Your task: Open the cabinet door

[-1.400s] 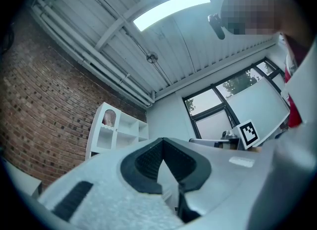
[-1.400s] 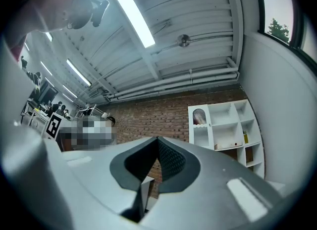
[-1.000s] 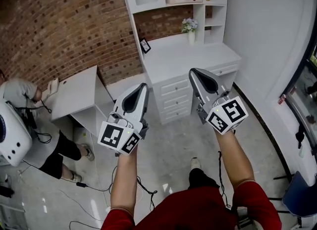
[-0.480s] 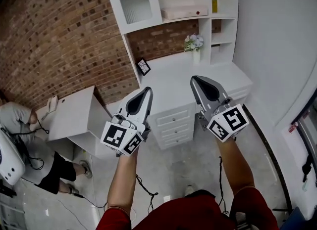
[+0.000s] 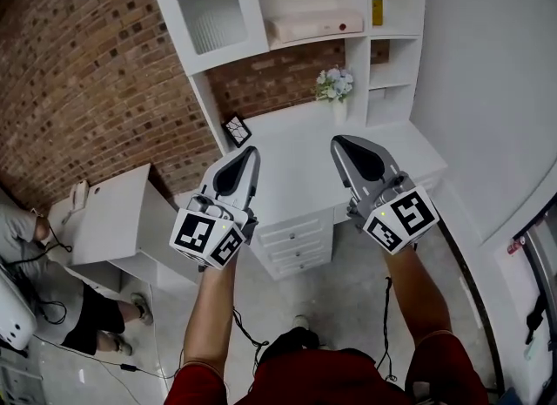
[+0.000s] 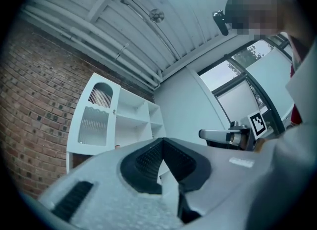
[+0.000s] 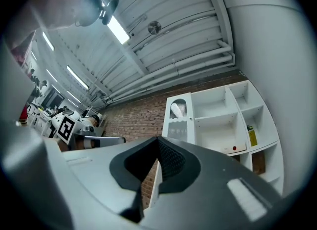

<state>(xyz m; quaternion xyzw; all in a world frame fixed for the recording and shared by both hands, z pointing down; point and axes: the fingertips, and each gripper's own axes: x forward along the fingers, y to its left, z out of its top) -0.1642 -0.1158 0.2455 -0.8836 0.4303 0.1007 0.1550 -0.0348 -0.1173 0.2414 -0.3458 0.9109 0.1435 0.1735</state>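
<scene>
The cabinet door (image 5: 209, 16), white with a ribbed glass panel, is closed at the upper left of the white hutch, with a small knob on its right edge. My left gripper (image 5: 252, 152) is shut and empty, held in the air in front of the desk, well short of the door. My right gripper (image 5: 338, 142) is also shut and empty, level with the left one. From the left gripper (image 6: 161, 142) the door (image 6: 96, 120) shows far off to the left. Seen past the right gripper (image 7: 158, 140), the door (image 7: 179, 120) stands beside open shelves.
Below the hutch stands a white desk with drawers (image 5: 296, 242), bearing a flower vase (image 5: 335, 90) and a small picture frame (image 5: 236, 130). A pink box (image 5: 313, 24) and a yellow bottle (image 5: 377, 7) sit on shelves. A low white table (image 5: 113, 220) and a seated person (image 5: 52, 307) are at left.
Both grippers have come closer to the desk and hutch along with the person. The jaws have stayed shut. The hutch now fills more of the head view.
</scene>
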